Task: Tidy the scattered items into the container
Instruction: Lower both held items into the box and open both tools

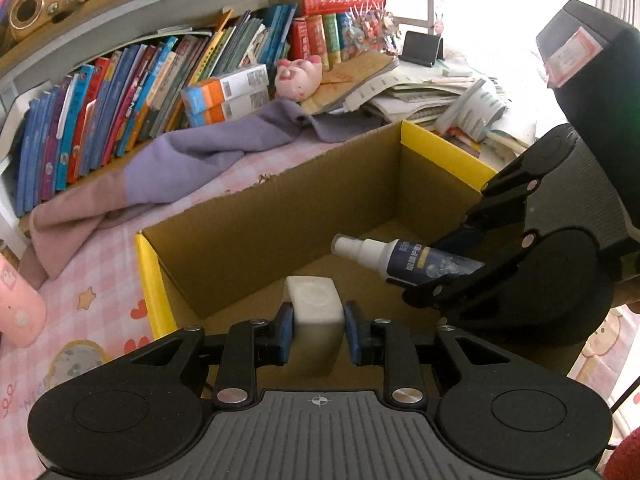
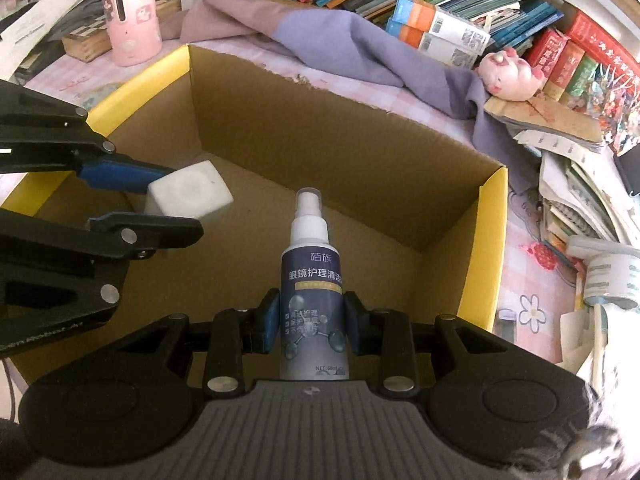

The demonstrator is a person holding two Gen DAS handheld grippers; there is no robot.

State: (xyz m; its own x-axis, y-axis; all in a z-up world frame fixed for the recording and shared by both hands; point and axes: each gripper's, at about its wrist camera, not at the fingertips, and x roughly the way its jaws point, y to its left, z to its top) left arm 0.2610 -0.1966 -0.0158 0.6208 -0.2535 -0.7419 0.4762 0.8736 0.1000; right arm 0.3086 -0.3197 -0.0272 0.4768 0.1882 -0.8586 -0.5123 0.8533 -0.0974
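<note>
An open cardboard box with yellow outer walls stands on the pink tablecloth; it also shows in the right wrist view. My left gripper is shut on a white block and holds it over the box's near end; the block also shows in the right wrist view. My right gripper is shut on a dark blue spray bottle with a white nozzle, held over the box interior. The bottle also shows in the left wrist view, at the box's right side. The box floor looks empty.
A purple and pink cloth lies behind the box. Rows of books, a pink pig toy and paper stacks line the back. A pink cylinder stands beyond the box's far corner. A tape roll lies right.
</note>
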